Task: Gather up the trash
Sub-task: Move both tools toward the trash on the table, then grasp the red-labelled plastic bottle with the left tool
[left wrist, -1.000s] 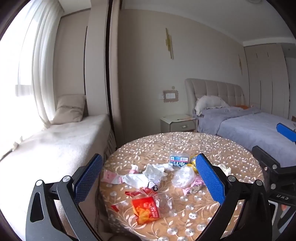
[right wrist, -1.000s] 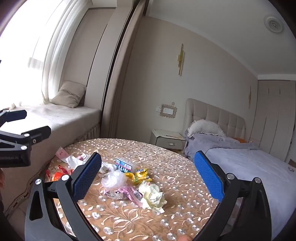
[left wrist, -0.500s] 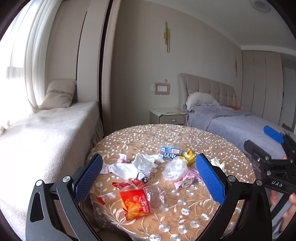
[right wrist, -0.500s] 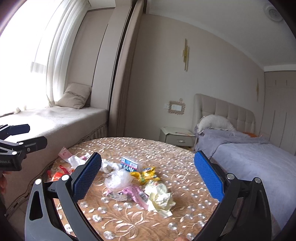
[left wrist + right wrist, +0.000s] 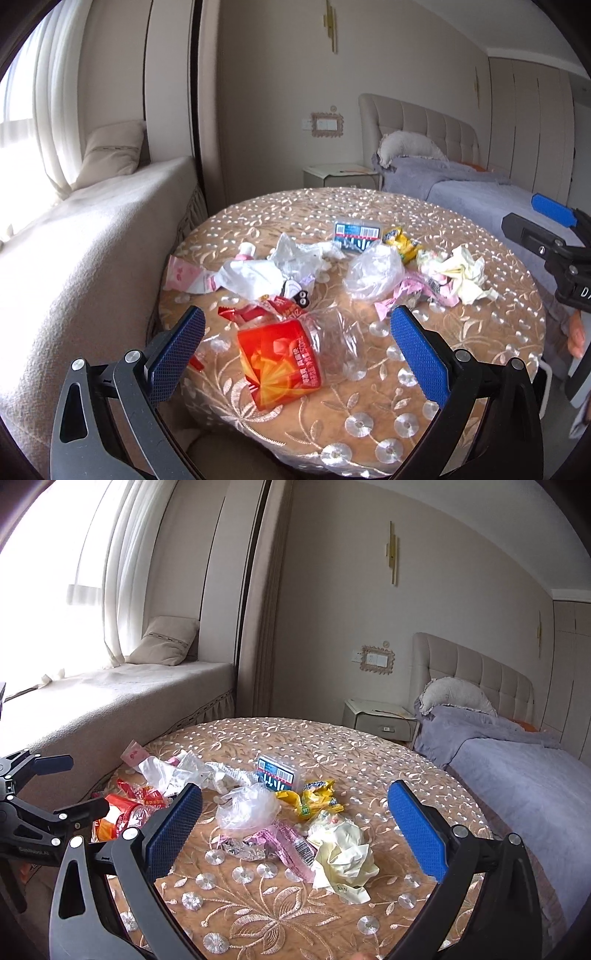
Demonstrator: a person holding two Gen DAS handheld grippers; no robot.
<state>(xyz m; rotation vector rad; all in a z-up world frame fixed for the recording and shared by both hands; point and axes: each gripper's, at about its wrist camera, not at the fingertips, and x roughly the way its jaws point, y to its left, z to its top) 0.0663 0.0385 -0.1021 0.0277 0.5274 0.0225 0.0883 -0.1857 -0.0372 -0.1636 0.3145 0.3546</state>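
Note:
Trash lies scattered on a round table with an embroidered tan cloth. A crushed clear bottle with a red-orange label lies nearest my left gripper, which is open and hovers just in front of it. Behind it lie white plastic bags, a pink wrapper, a clear bag and a blue barcode packet. My right gripper is open above a crumpled pale-yellow paper, a pink wrapper and a yellow snack bag.
A cushioned window seat runs along the table's left side. A bed with a grey cover stands to the right, with a nightstand behind the table. The embroidered table cloth near the front edge carries no trash.
Both grippers have come closer to the table and lower over the trash. The red-labelled bottle now sits larger between my left fingers. Both stay open.

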